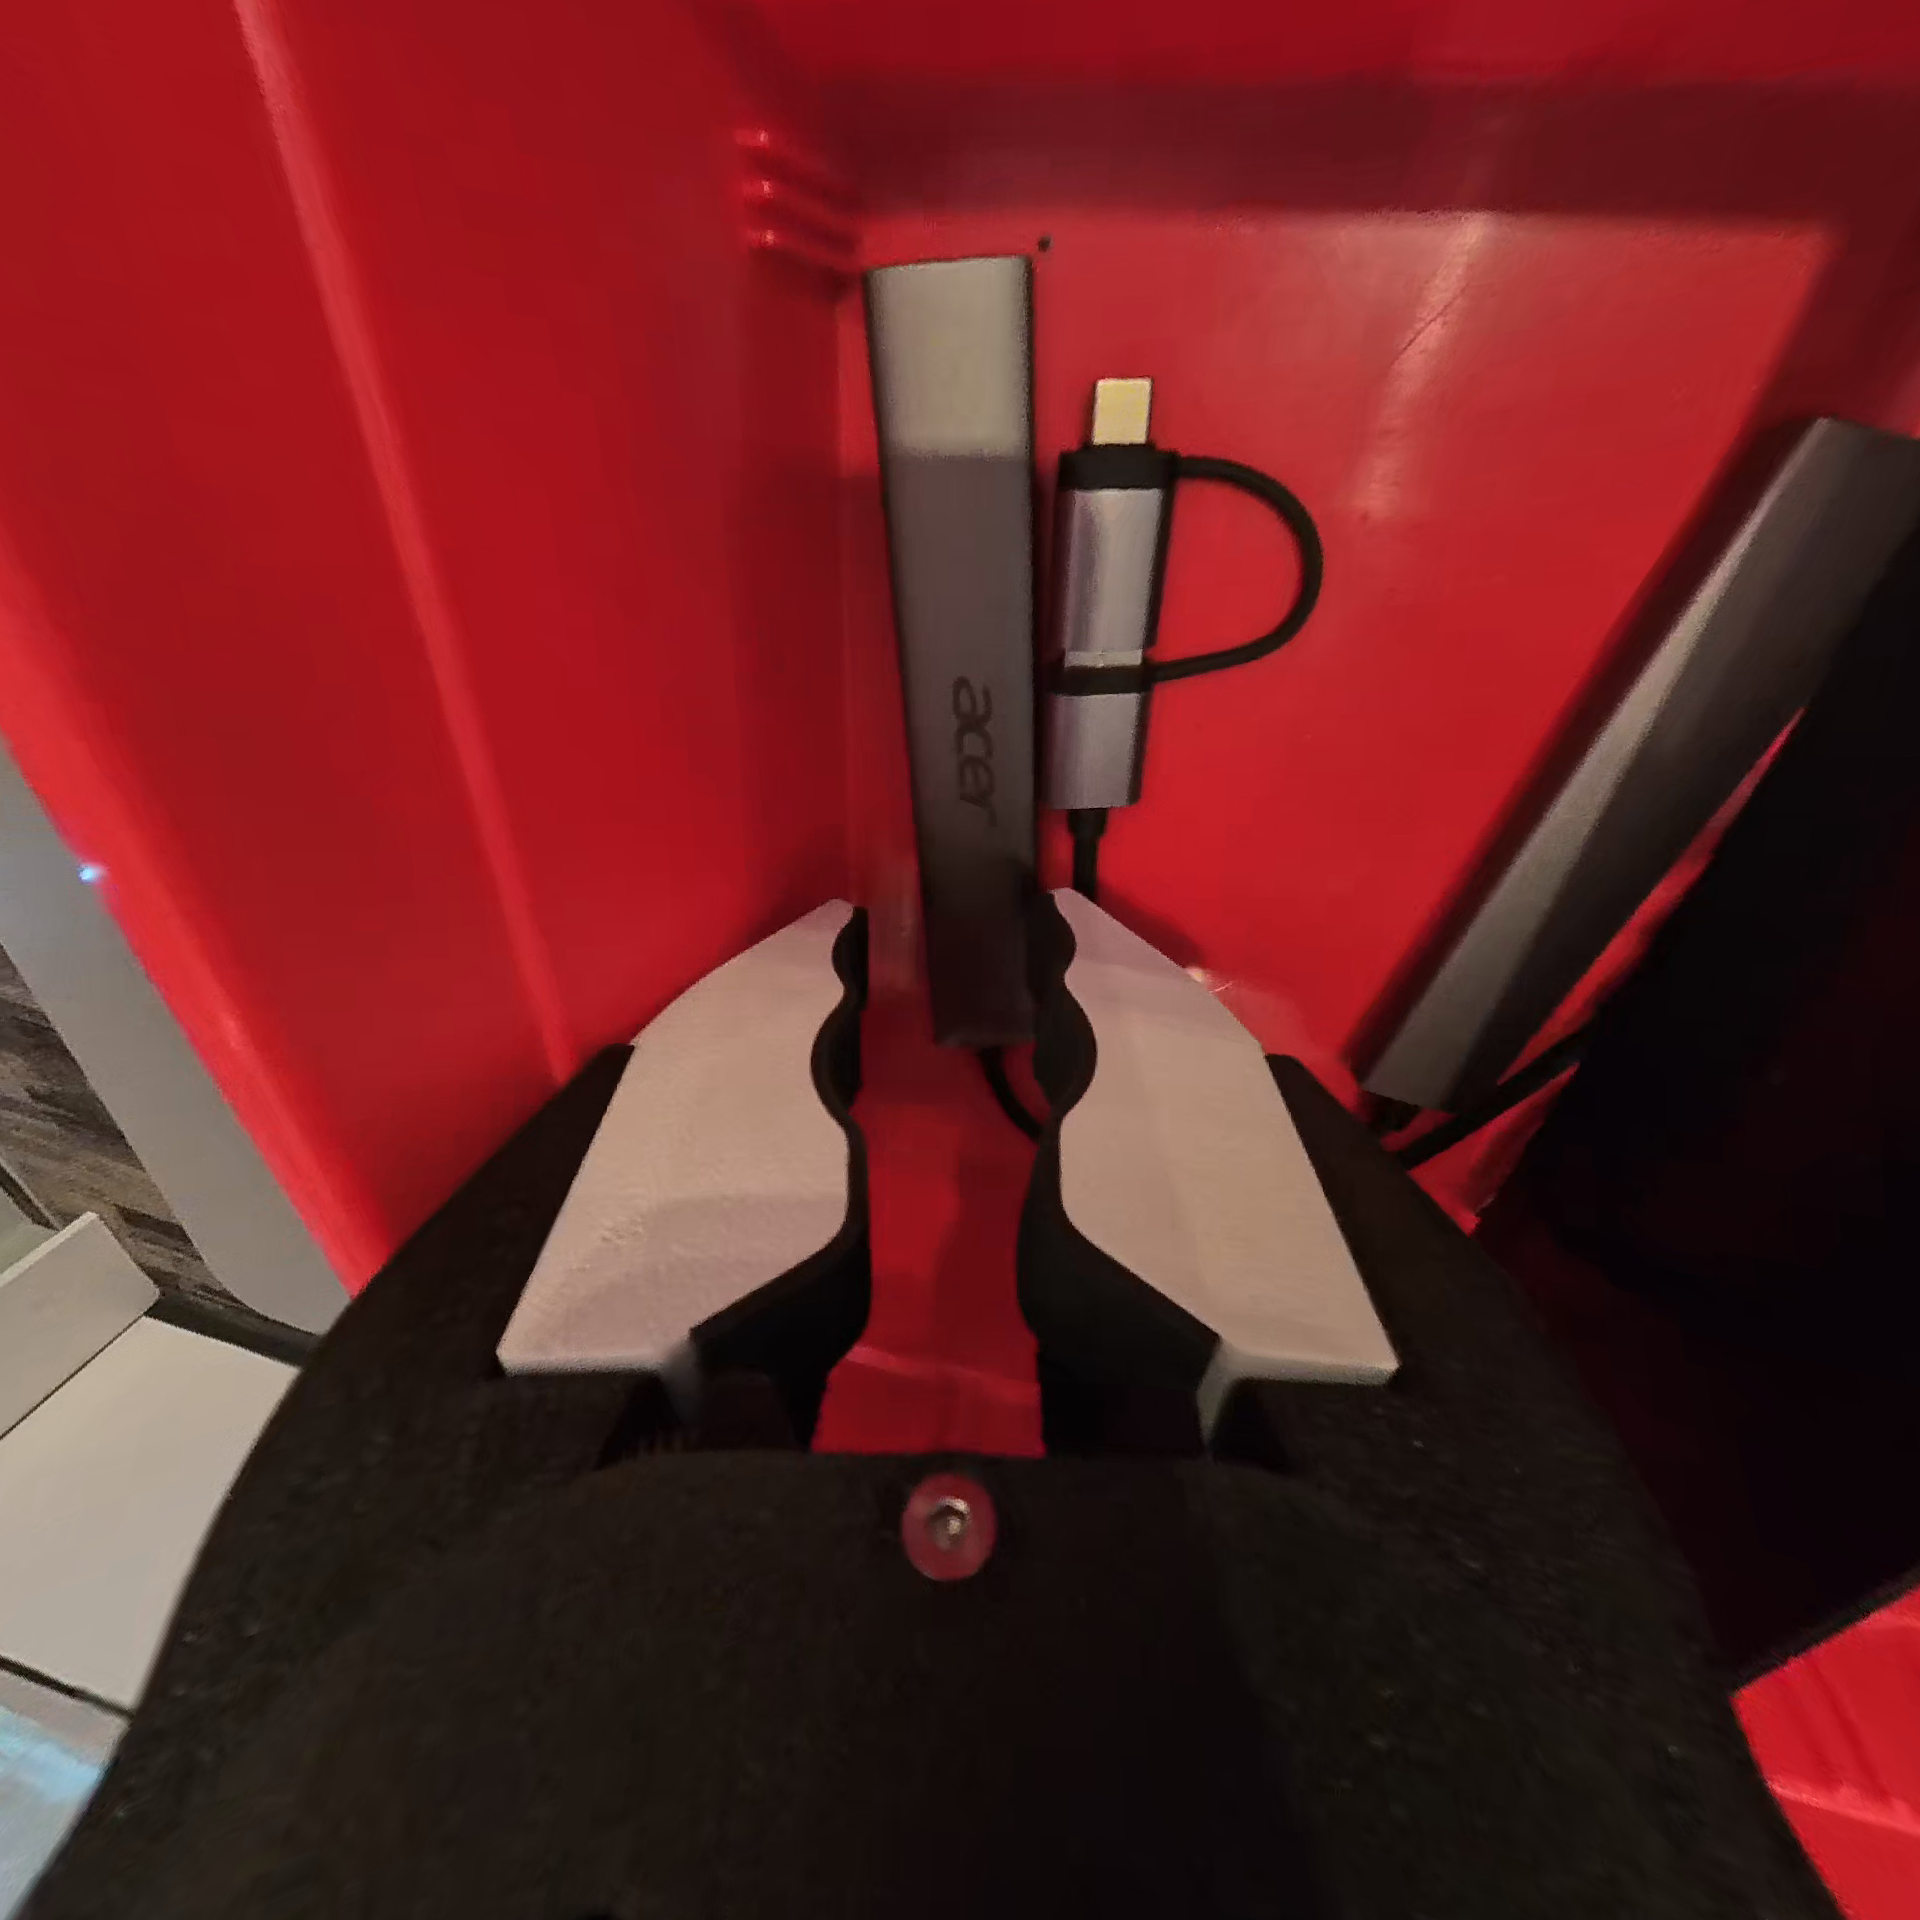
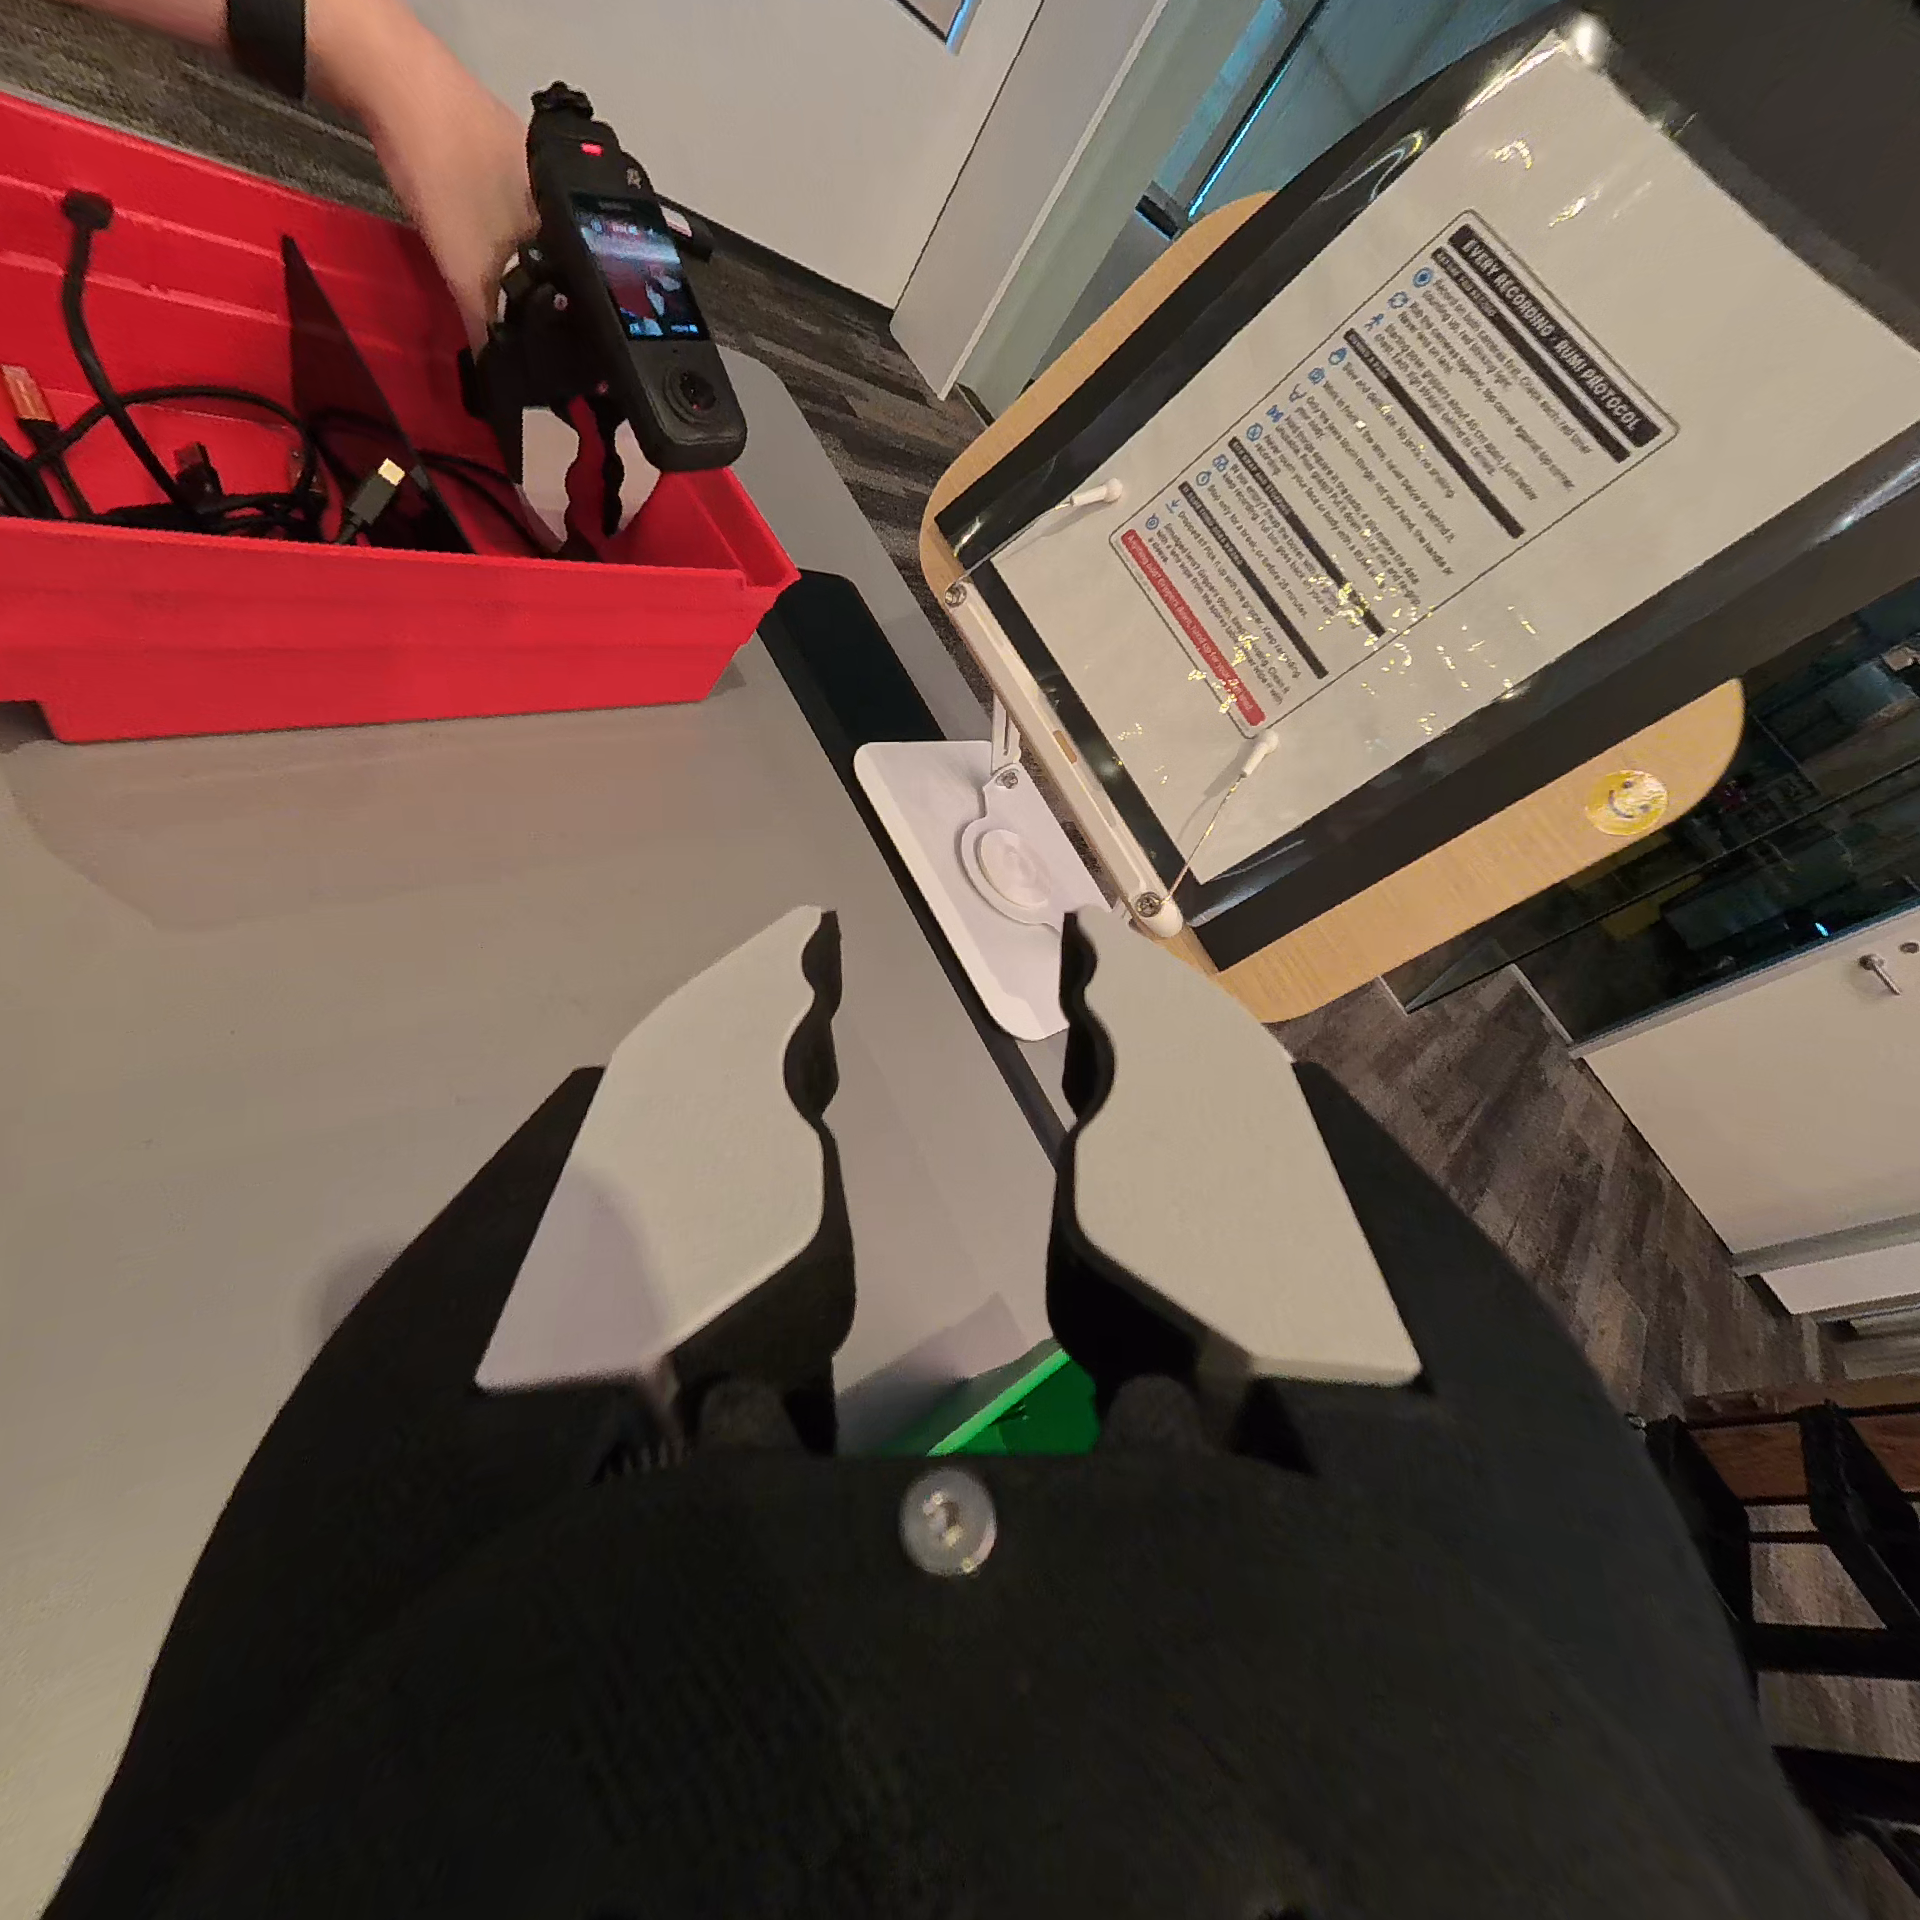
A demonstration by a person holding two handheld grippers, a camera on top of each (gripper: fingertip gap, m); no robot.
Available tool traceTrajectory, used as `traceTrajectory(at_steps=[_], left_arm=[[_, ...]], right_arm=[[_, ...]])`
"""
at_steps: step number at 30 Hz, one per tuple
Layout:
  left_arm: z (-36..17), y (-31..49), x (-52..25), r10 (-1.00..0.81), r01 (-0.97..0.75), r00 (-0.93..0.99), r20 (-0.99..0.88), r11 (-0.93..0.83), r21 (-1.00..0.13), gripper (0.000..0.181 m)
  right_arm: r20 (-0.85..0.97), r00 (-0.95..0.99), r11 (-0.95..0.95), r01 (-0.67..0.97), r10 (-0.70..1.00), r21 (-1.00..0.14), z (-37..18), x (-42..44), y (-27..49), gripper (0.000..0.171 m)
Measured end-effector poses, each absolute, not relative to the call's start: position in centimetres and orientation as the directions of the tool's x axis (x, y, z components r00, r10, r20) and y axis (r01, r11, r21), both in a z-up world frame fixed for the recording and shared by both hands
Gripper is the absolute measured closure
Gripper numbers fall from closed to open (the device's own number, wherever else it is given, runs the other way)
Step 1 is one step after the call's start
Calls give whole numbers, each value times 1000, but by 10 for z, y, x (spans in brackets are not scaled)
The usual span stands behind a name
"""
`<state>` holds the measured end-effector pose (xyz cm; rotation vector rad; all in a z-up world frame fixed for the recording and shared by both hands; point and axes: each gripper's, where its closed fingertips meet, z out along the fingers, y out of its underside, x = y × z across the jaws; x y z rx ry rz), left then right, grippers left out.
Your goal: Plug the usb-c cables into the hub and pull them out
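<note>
In the left wrist view a slim grey hub (image 1: 956,623) lies on the floor of a red bin (image 1: 468,623), along its left wall. My left gripper (image 1: 954,935) has its fingertips pressed on both sides of the hub's near end. A grey USB-C plug (image 1: 1107,623) with a gold tip and a black loop lies right beside the hub, unplugged. In the right wrist view my right gripper (image 2: 948,935) is open and empty above the grey table (image 2: 364,987). It is well away from the red bin (image 2: 364,623), where the left gripper (image 2: 587,488) reaches down.
A second dark hub (image 1: 1662,779) leans at the right of the bin. Tangled black cables (image 2: 208,457) fill the bin's left part. A person's hand (image 2: 457,208) holds the left gripper. A framed sheet on a white stand (image 2: 1403,499) sits at the table's edge. The left gripper's tips are roughly 45 centimeters from the right gripper's.
</note>
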<state>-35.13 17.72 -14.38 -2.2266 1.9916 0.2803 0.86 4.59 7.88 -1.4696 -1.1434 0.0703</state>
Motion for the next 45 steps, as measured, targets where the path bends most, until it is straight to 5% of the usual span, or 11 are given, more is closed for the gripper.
traceTrajectory(at_steps=[19, 26, 34, 39, 45], left_arm=[[-153, 165, -359, -992, -982, 70, -101, -87, 169, 160], [-147, 176, -362, -962, -977, 82, -262, -129, 171, 160], [-59, 176, -348, -787, -987, 83, -612, -151, 61, 160], [31, 179, -341, -546, -985, -47, -836, -115, 131, 160], [81, 170, -325, -512, -992, 7, -859, -112, 58, 160]], right_arm=[[559, 481, 196, 614, 675, -765, 71, 3, 46, 130], [576, 468, 211, 623, 670, -753, 73, 3, 43, 130], [573, 464, 222, 613, 675, -758, 73, -4, 43, 130], [578, 442, 244, 609, 685, -755, 72, -16, 40, 130], [573, 428, 259, 596, 698, -760, 71, -23, 37, 130]])
